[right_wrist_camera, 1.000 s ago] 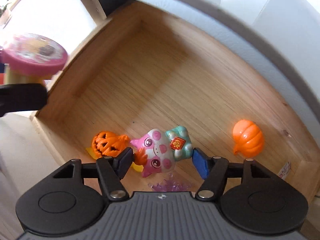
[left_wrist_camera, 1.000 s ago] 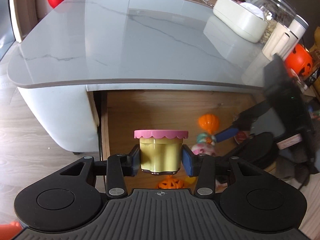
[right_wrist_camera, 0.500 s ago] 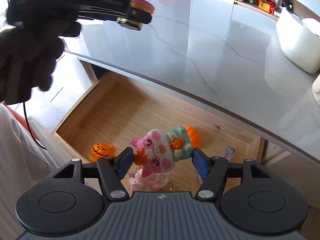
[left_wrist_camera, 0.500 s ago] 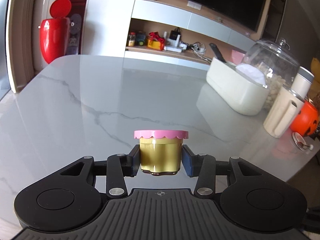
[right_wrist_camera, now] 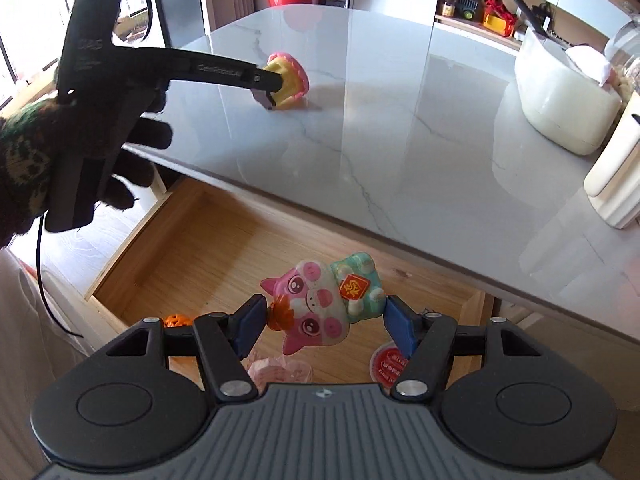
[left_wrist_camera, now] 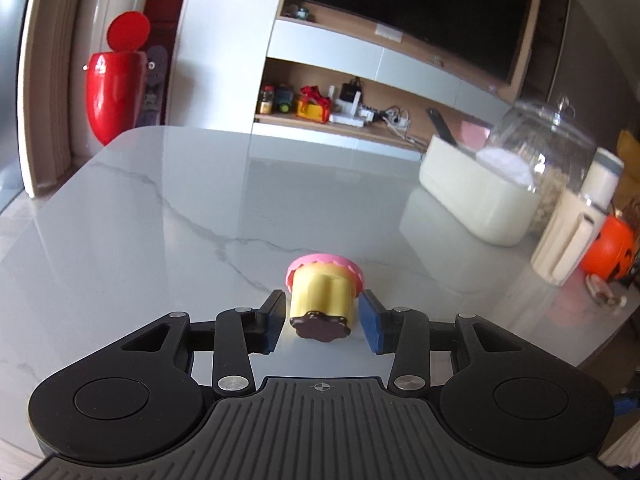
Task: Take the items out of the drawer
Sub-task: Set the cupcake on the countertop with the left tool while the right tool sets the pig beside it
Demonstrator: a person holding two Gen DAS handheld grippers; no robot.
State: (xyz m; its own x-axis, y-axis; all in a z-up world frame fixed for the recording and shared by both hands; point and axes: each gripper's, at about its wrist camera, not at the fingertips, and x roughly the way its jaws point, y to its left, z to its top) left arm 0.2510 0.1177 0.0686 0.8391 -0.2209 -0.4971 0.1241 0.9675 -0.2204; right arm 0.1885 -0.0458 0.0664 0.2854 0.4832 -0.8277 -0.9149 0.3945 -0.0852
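A yellow cup with a pink scalloped lid (left_wrist_camera: 322, 296) sits between the pads of my left gripper (left_wrist_camera: 322, 320). It is tipped forward, dark base towards the camera, low over the marble tabletop (left_wrist_camera: 180, 208), and the jaws are closing on it. The right wrist view shows the cup (right_wrist_camera: 288, 76) with its lid rim near the table. My right gripper (right_wrist_camera: 324, 320) is shut on a pink pig toy in a teal coat (right_wrist_camera: 320, 304), held above the open wooden drawer (right_wrist_camera: 192, 232).
In the drawer lie a small orange pumpkin (right_wrist_camera: 175, 320), a pink crinkly item (right_wrist_camera: 280, 372) and a red round label (right_wrist_camera: 388, 364). A white box (left_wrist_camera: 480, 200), glass jar (left_wrist_camera: 548, 140), cream container (left_wrist_camera: 572, 236) and orange pumpkin bucket (left_wrist_camera: 608, 248) stand at the table's right.
My left gripper carried the cup from over the drawer onto the tabletop, and the cup has tipped forward. My right gripper lifted the pig toy out of the drawer, then held still.
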